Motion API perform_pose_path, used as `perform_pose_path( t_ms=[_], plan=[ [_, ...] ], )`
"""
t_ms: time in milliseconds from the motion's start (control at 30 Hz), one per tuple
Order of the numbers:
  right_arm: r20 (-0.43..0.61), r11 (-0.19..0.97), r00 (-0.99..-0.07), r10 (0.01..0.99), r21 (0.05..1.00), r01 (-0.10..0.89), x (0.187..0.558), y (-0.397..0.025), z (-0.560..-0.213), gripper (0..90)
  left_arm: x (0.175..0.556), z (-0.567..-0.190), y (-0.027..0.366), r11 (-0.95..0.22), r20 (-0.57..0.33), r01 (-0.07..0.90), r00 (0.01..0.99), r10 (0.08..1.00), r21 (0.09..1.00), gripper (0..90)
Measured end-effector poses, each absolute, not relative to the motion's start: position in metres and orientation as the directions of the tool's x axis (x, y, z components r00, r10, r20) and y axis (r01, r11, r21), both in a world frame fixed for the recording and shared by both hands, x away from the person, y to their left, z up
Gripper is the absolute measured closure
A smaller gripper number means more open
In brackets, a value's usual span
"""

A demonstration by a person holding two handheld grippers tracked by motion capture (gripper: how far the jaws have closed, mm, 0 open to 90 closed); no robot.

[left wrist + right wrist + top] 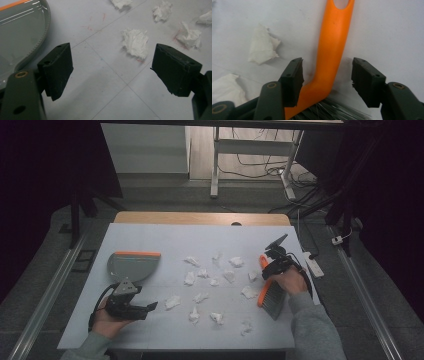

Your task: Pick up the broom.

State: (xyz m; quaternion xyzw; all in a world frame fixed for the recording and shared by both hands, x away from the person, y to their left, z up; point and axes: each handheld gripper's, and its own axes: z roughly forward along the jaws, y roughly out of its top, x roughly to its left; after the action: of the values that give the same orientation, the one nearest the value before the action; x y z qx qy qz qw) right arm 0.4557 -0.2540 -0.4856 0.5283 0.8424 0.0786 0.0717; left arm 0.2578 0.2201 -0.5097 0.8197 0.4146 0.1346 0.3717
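Note:
A grey dustpan (131, 265) with an orange lip lies on the left of the white table cover (150, 235). My left gripper (144, 299) stands open just in front of it, holding nothing. In the left gripper view the left gripper (112, 67) has the dustpan (17, 32) at upper left and a crumpled paper (136, 42) ahead. A hand brush (270, 297) with an orange handle lies at the right. My right gripper (270, 267) is open, its jaws on either side of the orange handle (332, 45), apart from it. Grey bristles (332, 110) show below the right gripper (327, 75).
Several crumpled white paper scraps (200, 280) are scattered over the middle of the table, some beside the brush (263, 46). A white power strip (313, 264) hangs off the right edge. A table frame and cables (260, 165) stand on the floor beyond.

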Motion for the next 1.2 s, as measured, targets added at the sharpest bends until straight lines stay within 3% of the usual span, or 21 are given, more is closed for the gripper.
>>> perform_pose_path(
  t_ms=[167,367,733,867,1200],
  plan=[
    [-0.045,0.421,-0.421,0.906,0.206,0.883,0.454,-0.253,-0.488,59.4,0.258,-0.51,0.22,-0.382,-0.086,0.578,0.621,0.779,0.721,17.8],
    [-0.047,0.393,-0.393,0.918,0.219,0.893,0.453,-0.253,-0.488,69.5,0.257,-0.509,0.219,-0.38,-0.084,0.58,0.618,0.782,0.72,17.9],
    [-0.014,0.434,-0.449,0.894,0.286,0.855,0.446,-0.266,-0.485,70.5,0.258,-0.51,0.22,-0.378,-0.085,0.584,0.613,0.785,0.719,18.0],
    [0.045,0.395,-0.444,0.895,0.382,0.835,0.44,-0.283,-0.469,70.6,0.259,-0.51,0.219,-0.383,-0.082,0.583,0.616,0.784,0.717,18.0],
    [0.184,0.288,-0.431,0.883,0.512,0.809,0.427,-0.308,-0.439,70.6,0.26,-0.51,0.218,-0.38,-0.085,0.584,0.615,0.784,0.717,17.9]
  ],
)
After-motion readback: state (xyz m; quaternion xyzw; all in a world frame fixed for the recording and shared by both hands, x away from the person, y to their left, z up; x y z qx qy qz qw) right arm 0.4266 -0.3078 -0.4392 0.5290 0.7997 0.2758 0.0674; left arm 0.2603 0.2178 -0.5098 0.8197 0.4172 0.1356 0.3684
